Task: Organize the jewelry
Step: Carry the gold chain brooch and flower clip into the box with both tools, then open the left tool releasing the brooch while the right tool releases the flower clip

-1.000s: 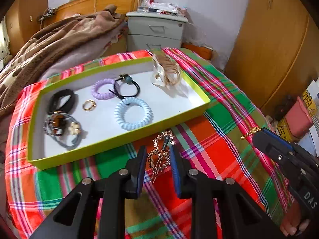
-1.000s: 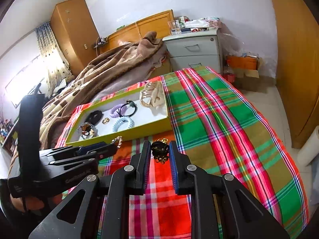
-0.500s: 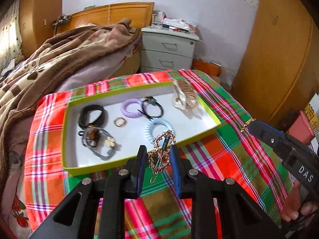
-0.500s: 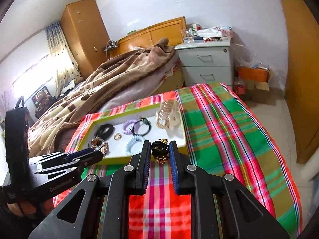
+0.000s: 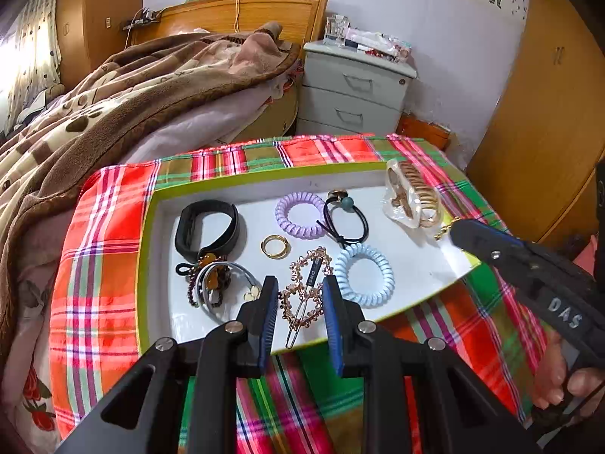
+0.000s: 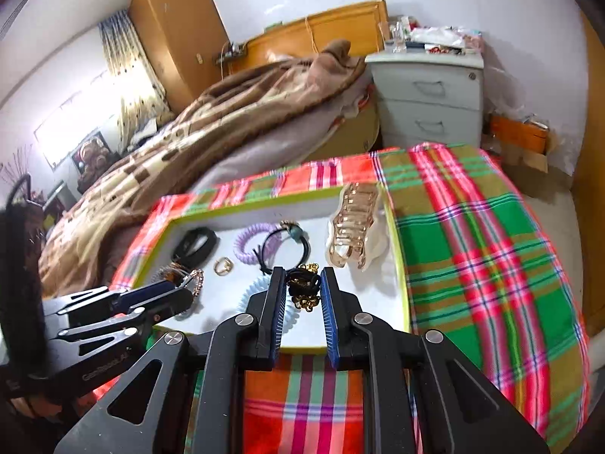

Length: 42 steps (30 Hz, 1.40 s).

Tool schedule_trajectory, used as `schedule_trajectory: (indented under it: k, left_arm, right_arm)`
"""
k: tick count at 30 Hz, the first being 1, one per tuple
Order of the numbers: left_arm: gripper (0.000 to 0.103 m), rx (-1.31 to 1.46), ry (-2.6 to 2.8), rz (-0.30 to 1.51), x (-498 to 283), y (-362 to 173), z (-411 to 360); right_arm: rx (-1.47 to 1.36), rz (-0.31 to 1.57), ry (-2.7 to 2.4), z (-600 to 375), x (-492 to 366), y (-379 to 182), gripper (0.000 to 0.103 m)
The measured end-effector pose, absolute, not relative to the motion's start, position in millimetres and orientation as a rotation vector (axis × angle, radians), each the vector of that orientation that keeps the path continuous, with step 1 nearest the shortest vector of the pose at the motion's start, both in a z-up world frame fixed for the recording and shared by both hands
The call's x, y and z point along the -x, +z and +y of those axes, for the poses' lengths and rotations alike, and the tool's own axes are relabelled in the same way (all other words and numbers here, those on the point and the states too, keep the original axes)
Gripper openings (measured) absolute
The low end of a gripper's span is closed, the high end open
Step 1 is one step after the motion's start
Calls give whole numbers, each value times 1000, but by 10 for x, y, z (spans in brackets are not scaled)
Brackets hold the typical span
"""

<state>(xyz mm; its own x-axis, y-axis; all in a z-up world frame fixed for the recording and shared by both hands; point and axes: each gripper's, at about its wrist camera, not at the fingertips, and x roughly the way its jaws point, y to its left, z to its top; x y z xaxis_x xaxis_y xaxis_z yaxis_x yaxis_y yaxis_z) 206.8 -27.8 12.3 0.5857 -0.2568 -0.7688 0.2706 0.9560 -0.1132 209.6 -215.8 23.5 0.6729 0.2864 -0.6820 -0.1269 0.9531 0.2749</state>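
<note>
Bare white tray floor lies open at the near right corner; hair ties crowd the left side.

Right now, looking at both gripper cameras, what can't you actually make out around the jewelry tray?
- Left wrist view: the gold hair clip's contact with the left gripper's pads, hidden by the fingers.
- Right wrist view: the black hair tie with gold charms is bunched in the right gripper; its shape is unclear.
- Right wrist view: the light blue spiral hair tie is mostly hidden behind the fingers.
- Both views: the tray's near rim, partly covered.
</note>
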Motion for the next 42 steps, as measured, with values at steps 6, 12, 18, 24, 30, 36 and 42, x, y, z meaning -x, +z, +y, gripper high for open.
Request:
schedule_trajectory:
  k: [6, 12, 18, 24, 30, 36, 42]
  left_arm:
    - [25, -25, -314, 935, -2178, -38, -349]
    - [25, -13, -305, 968, -2215, -141, -350]
    - [25, -9, -302, 973, -2217, -155, -355]
    - [28, -12, -292, 970, -2188, -133, -354]
    - [34, -16, -282, 940, -2071, -34, -364]
    - [38, -19, -245, 906, -1894, 75, -343]
    - [38, -23, -186, 856, -1685, 178, -290]
  right_arm:
    - [-177, 868, 220, -2125, -2242, 26, 19]
    - [-121, 912, 198, -2075, -2292, -75, 19]
    - [-88, 921, 186, -2045, -2307, -75, 20]
    - [-101, 909, 177, -2056, -2272, -48, 22]
    - [-132, 844, 186, -2073, -2120, 96, 35]
    - [-137, 797, 174, -2040, -1914, 222, 35]
    - [-117, 745, 156, -1968, -1675, 325, 35]
